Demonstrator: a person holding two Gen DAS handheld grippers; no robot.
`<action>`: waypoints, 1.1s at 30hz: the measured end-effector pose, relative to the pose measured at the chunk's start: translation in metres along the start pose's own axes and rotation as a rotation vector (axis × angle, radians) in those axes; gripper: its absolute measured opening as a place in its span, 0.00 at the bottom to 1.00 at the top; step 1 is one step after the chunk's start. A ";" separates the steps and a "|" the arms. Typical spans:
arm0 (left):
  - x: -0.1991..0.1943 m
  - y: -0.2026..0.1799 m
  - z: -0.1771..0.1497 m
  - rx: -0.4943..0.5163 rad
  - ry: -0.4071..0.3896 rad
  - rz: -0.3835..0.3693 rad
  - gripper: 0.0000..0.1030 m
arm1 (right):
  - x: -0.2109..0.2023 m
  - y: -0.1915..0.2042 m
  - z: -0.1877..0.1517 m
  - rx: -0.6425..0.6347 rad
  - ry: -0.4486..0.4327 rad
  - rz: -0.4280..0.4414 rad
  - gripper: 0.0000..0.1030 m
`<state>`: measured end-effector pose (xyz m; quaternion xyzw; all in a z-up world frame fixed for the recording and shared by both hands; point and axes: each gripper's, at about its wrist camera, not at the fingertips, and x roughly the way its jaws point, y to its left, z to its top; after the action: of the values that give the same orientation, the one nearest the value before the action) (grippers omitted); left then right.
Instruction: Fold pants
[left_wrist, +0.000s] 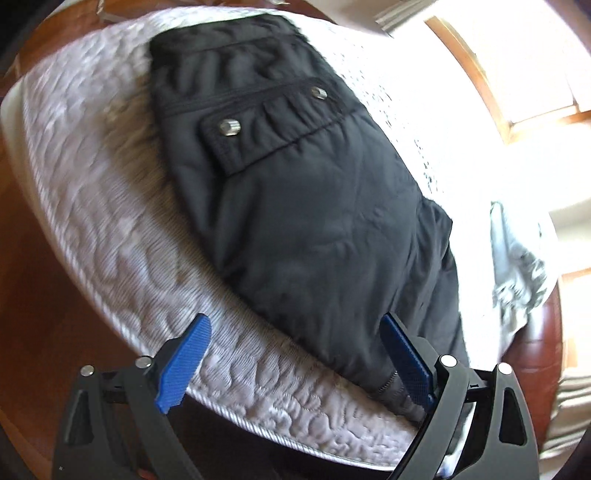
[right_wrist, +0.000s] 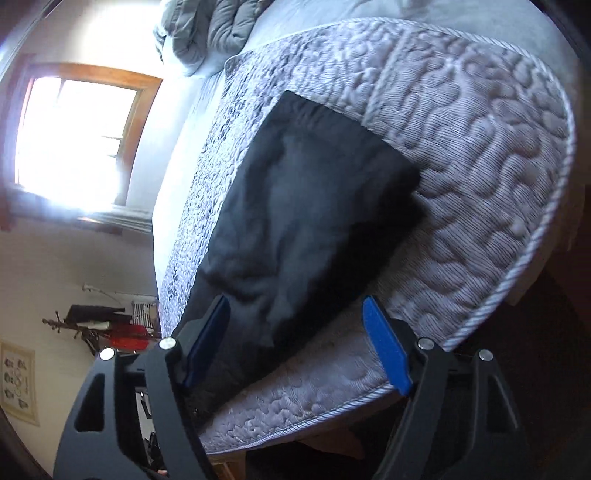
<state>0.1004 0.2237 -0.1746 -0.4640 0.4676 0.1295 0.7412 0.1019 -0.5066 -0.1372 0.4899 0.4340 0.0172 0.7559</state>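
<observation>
Pants (left_wrist: 295, 206) lie flat on the mattress (left_wrist: 110, 221), near its piped edge, already doubled into one long dark panel; judging by that, the lengthwise fold is done and the crosswise folds remain. The fabric looks black, smooth and faintly puckered, with a flapped pocket and two metal snaps (left_wrist: 229, 127). The mattress is grey-white, quilted in wavy ridges. The left gripper (left_wrist: 295, 358) and right gripper (right_wrist: 295, 332) both gape wide over the near end, holding nothing.

Bare mattress (left_wrist: 110, 206) flanks the pants (left_wrist: 306, 206); rumpled bedding (right_wrist: 210, 29) blocks its far end.
</observation>
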 end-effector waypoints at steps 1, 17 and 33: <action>-0.004 -0.001 -0.001 -0.016 0.000 -0.008 0.90 | 0.000 -0.003 0.000 0.006 0.000 -0.001 0.74; 0.014 0.022 -0.002 -0.153 0.064 -0.120 0.90 | 0.054 -0.027 0.015 0.078 -0.030 0.019 0.66; 0.022 0.035 0.003 -0.248 0.043 -0.199 0.90 | 0.031 0.019 0.046 -0.113 -0.066 0.102 0.09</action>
<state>0.0920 0.2398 -0.2121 -0.5988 0.4154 0.1022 0.6771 0.1595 -0.5169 -0.1361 0.4683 0.3816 0.0642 0.7943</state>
